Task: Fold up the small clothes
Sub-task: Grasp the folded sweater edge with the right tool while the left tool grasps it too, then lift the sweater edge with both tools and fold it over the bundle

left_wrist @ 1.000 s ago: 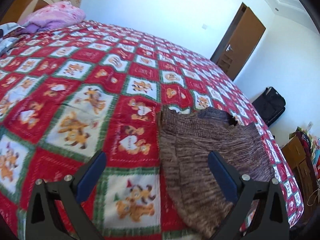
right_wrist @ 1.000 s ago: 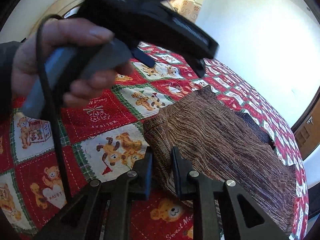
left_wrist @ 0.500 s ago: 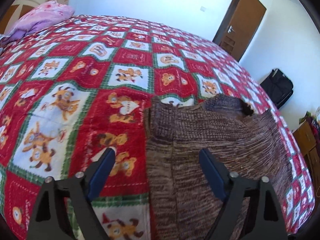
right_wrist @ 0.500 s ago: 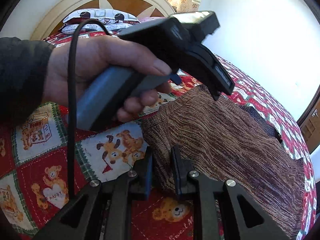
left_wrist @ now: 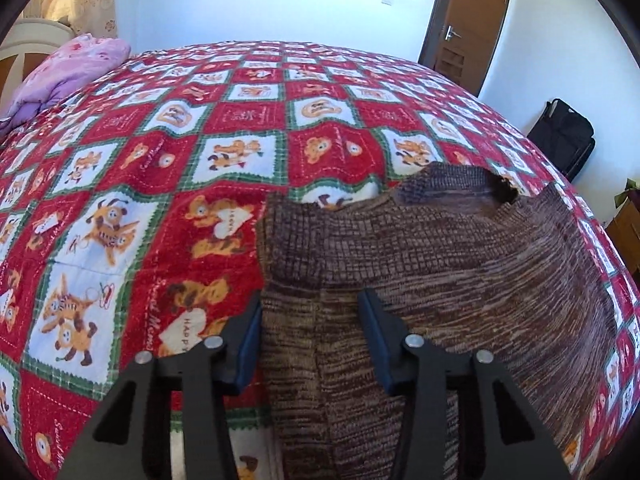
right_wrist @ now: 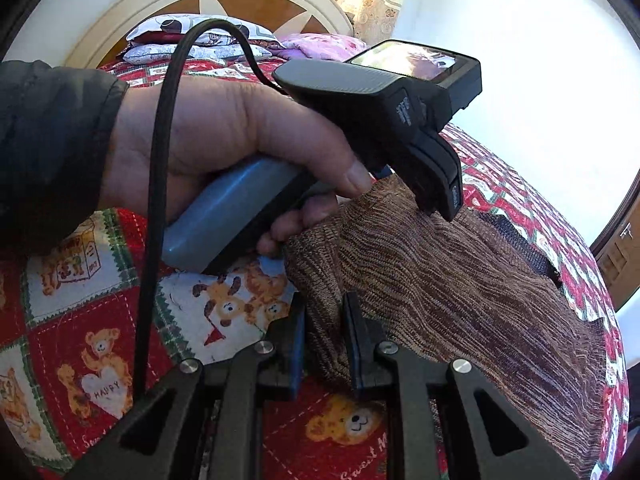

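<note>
Brown marled knit sweater (left_wrist: pixel 420 280): flat on red patchwork teddy-bear bedspread (left_wrist: pixel 160 184).
Soft, light, limp; sags when lifted.
Right gripper (right_wrist: pixel 324 336): narrow, clamped on hem edge.
Left gripper (left_wrist: pixel 310 340): half-wide, jaws just closing, straddling side edge; pads apparently not yet pressing.
Grip edges, corners.

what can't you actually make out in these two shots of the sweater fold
- Left wrist view: the brown sweater's lower part is cut off by the bottom edge and hidden behind the left gripper, whose jaws have just been closing around the sweater's edge.
- Right wrist view: the left hand hides the sweater's far corner.
- Right gripper: the cloth between its pads hides the pinched hem.
</note>
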A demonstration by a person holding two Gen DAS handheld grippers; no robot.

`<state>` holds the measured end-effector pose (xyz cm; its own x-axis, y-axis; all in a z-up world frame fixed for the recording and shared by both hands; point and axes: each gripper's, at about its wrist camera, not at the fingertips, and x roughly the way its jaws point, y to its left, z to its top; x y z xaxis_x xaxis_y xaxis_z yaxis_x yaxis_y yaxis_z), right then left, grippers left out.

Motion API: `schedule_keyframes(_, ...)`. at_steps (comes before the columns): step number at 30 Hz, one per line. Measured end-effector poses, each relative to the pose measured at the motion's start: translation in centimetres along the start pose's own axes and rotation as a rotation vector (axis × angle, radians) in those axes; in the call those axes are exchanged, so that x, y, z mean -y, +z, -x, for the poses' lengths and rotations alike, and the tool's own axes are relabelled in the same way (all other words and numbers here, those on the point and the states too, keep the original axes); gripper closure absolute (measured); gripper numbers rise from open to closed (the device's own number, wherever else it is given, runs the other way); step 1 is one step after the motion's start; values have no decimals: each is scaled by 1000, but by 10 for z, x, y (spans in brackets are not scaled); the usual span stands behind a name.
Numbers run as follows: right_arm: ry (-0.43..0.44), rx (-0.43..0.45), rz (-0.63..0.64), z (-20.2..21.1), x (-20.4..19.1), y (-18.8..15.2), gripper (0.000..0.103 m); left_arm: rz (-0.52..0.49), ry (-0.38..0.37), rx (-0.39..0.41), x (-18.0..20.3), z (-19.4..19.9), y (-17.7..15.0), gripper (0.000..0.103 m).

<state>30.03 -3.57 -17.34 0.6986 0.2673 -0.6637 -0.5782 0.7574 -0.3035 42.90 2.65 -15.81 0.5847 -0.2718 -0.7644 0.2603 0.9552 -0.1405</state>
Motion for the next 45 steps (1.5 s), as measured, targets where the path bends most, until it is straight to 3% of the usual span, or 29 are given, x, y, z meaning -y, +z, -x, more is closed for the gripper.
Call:
schedule_keyframes(4, -5, -1, 4, 0, -4, 1, 84, -3, -9, -2, 1, 0, 0, 60)
schedule_keyframes(8, 22, -1, -26, 2, 1, 1, 85, -19, -33, 3, 4, 2, 1, 84)
schedule_keyframes(11, 51, 11, -85, 8, 15, 1, 85, -4, -49, -9, 1, 3, 4, 87)
schedule_keyframes(16, 34, 53, -126, 23, 33, 0, 86, 86, -104, -21, -10, 5, 11, 89)
schedule_keyframes(24, 3, 70, -194, 34, 62, -10, 86, 132, -141, 20, -2, 18, 22, 90)
schedule_keyframes(34, -43, 137, -256, 65, 97, -12, 87, 106, -159, 86, 28, 39, 44, 90)
schedule_keyframes(45, -111, 149, -379, 97, 161, -41, 87, 9, -168, 122, 98, 50, 72, 90)
